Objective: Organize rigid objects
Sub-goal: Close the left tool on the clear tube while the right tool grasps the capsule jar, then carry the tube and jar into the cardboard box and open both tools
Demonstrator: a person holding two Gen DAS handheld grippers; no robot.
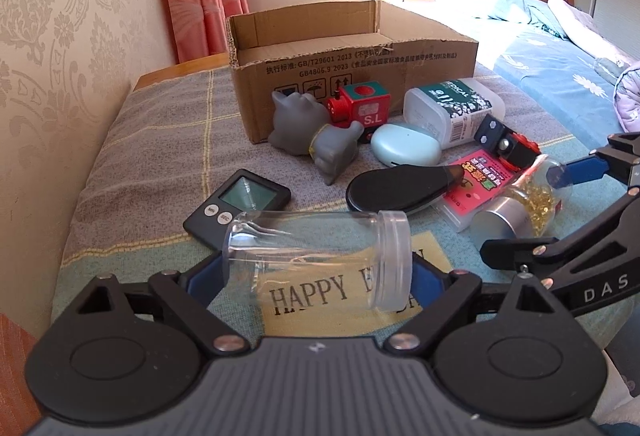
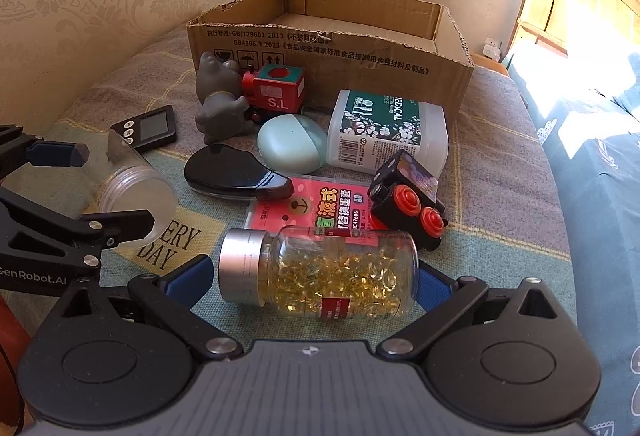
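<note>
Straddling a clear empty jar (image 1: 320, 258), the left gripper (image 1: 320, 276) has its blue-padded fingers (image 1: 204, 276) at the jar's two ends, base at the left pad and frosted screw lid at the right; whether the pads actually press on it cannot be told. The jar lies on its side, long axis running across between the fingers, lid toward the right gripper. The right gripper (image 2: 316, 276) likewise brackets a capsule bottle (image 2: 320, 272), silver cap on the left and base on the right, long axis crosswise; contact is also unclear. The bottle is clear, packed with golden softgels, and carries a small red label.

Both lie on a patchwork cloth (image 1: 160, 139) printed with "HAPPY". Beyond them sit a black oval case (image 2: 236, 173), a pink card pack (image 2: 320, 207), a black toy car (image 2: 408, 195), a mint pebble-shaped case (image 2: 290, 147), a white "MEDICAL" container (image 2: 388, 131), a grey toy figure (image 2: 220, 103), a red toy train (image 2: 276, 91), and a digital timer (image 1: 240, 203).

Only the right wrist view looks into the open cardboard box (image 2: 360, 47); only the left wrist view shows the bed (image 1: 560, 67).
</note>
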